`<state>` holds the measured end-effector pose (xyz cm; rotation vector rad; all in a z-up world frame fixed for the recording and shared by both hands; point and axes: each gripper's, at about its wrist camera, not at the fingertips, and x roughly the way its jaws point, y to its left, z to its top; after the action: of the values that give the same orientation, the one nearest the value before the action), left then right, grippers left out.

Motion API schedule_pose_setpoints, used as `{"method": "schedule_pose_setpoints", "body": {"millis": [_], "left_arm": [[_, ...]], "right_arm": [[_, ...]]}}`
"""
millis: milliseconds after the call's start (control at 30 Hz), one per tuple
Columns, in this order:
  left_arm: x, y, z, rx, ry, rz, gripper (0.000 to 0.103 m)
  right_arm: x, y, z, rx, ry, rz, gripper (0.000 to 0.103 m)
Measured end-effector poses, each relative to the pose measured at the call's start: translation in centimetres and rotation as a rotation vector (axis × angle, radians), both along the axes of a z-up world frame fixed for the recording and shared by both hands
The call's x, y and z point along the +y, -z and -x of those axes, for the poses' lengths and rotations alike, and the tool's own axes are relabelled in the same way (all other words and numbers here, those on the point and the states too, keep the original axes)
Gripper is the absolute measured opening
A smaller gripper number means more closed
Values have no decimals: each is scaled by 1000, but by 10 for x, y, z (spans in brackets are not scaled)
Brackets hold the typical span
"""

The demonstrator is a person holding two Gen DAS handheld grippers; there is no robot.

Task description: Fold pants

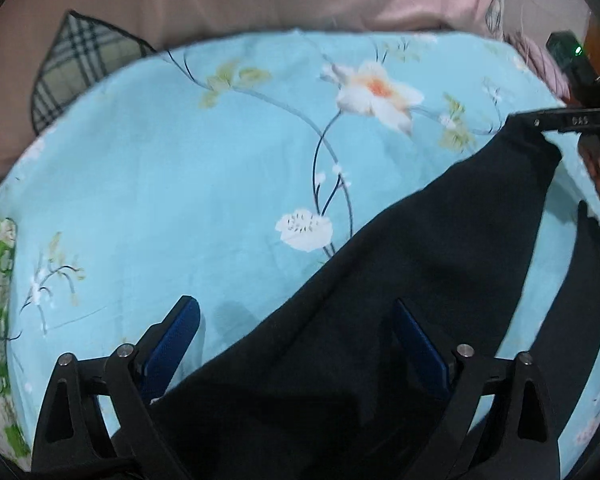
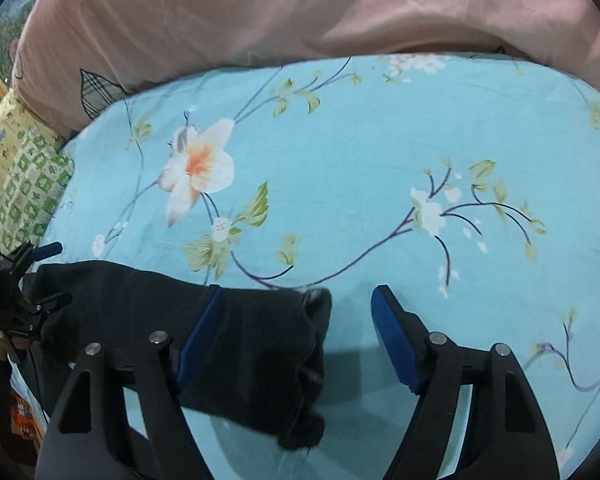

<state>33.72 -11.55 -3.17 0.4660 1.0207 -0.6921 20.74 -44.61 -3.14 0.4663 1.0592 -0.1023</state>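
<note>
Nearest, we list our left hand-held gripper (image 1: 296,344), fingers spread wide, the dark pants (image 1: 400,300) lying between and under them. Our right hand-held gripper (image 2: 298,344) likewise stands released over the pants' (image 2: 236,324) end. The pants lie across the blue floral bedsheet (image 2: 340,152). Farther: a pink quilt (image 2: 300,12) and a green patterned pillow (image 2: 32,192).
</note>
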Motion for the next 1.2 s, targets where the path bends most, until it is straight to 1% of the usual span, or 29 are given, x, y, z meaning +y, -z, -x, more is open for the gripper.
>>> {"method": "schedule_pose_setpoints", "body": {"millis": [33, 67, 100, 133, 167, 200, 233, 267, 300, 333, 433, 567, 667, 700, 800, 1000, 1200], "left_arm": [[-2, 7, -4, 31, 5, -14, 90], [-4, 12, -5, 50, 9, -23, 86], [-6, 13, -5, 55, 11, -23, 86], [-6, 14, -5, 57, 12, -13, 82], [-6, 13, -4, 62, 17, -1, 66], [-5, 11, -3, 73, 22, 13, 54], [-5, 7, -1, 98, 27, 40, 28], [-3, 5, 1, 146, 41, 47, 12], [-2, 0, 7, 140, 36, 54, 11], [-1, -4, 11, 127, 36, 56, 8], [6, -19, 36, 111, 38, 86, 6], [19, -38, 73, 90, 50, 127, 5], [27, -50, 99, 91, 48, 158, 5], [26, -51, 103, 92, 47, 163, 5], [38, -60, 132, 99, 43, 192, 5], [51, -53, 172, 133, 7, 241, 5], [61, -51, 206, 135, -4, 266, 5]], "right_arm": [[0, 2, -2, 4, -9, -1, 66], [1, 2, -4, 7, -19, -1, 63], [3, 3, -6, 8, -31, 3, 54], [5, 2, -7, 10, -47, 10, 40], [7, 2, -8, 13, -56, 22, 34], [8, 2, -9, 14, -61, 31, 21], [9, 0, -8, 10, -68, 39, 13], [10, -2, -7, 0, -73, 40, 13], [11, -4, -6, -13, -76, 48, 11], [12, -7, -4, -24, -79, 53, 10], [13, -16, 6, -61, -87, 66, 9], [13, -29, 23, -114, -108, 83, 9], [15, -37, 39, -161, -134, 88, 8], [16, -39, 46, -177, -146, 91, 8], [23, -48, 70, -237, -191, 101, 8], [33, -51, 114, -306, -271, 121, 8], [47, -46, 152, -319, -347, 144, 8]]}}
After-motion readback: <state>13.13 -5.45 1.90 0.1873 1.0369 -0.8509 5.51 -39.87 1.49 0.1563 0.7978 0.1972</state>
